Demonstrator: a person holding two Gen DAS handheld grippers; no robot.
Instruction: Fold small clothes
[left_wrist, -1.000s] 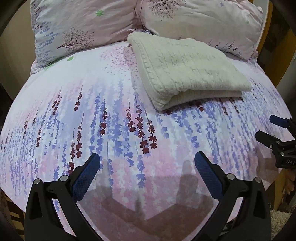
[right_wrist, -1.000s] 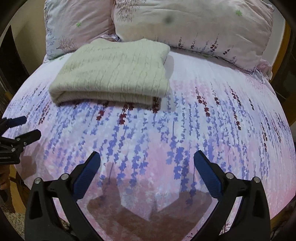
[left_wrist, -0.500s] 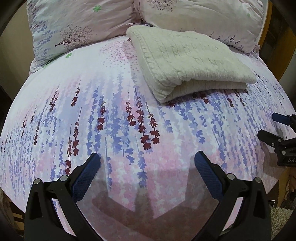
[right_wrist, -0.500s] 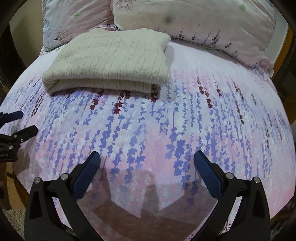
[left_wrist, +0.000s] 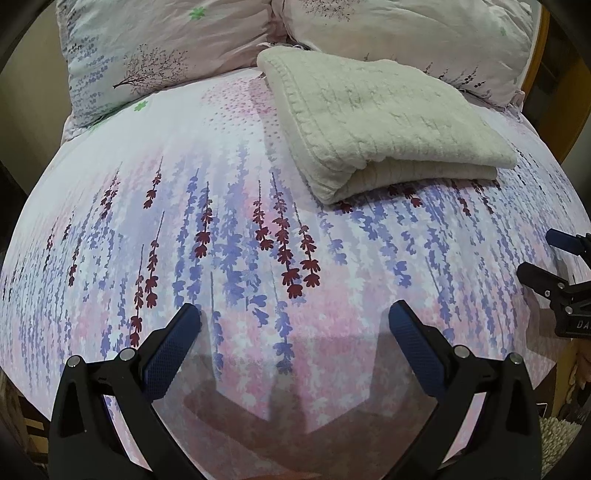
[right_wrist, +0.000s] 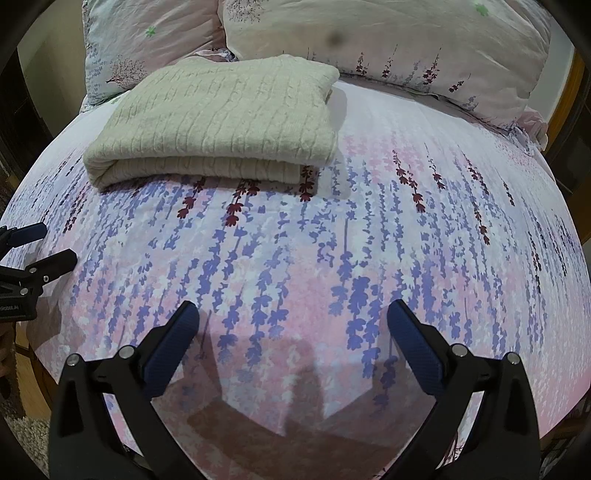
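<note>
A cream cable-knit sweater (left_wrist: 373, 122) lies folded into a thick rectangle on the floral bedspread, near the pillows; it also shows in the right wrist view (right_wrist: 221, 122). My left gripper (left_wrist: 293, 314) is open and empty over the near part of the bed, well short of the sweater. My right gripper (right_wrist: 291, 312) is open and empty too, over the near part of the bed. Each gripper shows at the edge of the other's view: the right one (left_wrist: 539, 258) and the left one (right_wrist: 48, 243).
Two floral pillows (left_wrist: 166, 48) (right_wrist: 406, 40) lie against the head of the bed behind the sweater. The pink and purple bedspread (left_wrist: 221, 221) fills most of both views. A wooden bed frame (right_wrist: 569, 92) shows at the right.
Both grippers have moved forward over the bed toward the sweater, which now looks larger and closer. Both stayed open and empty.
</note>
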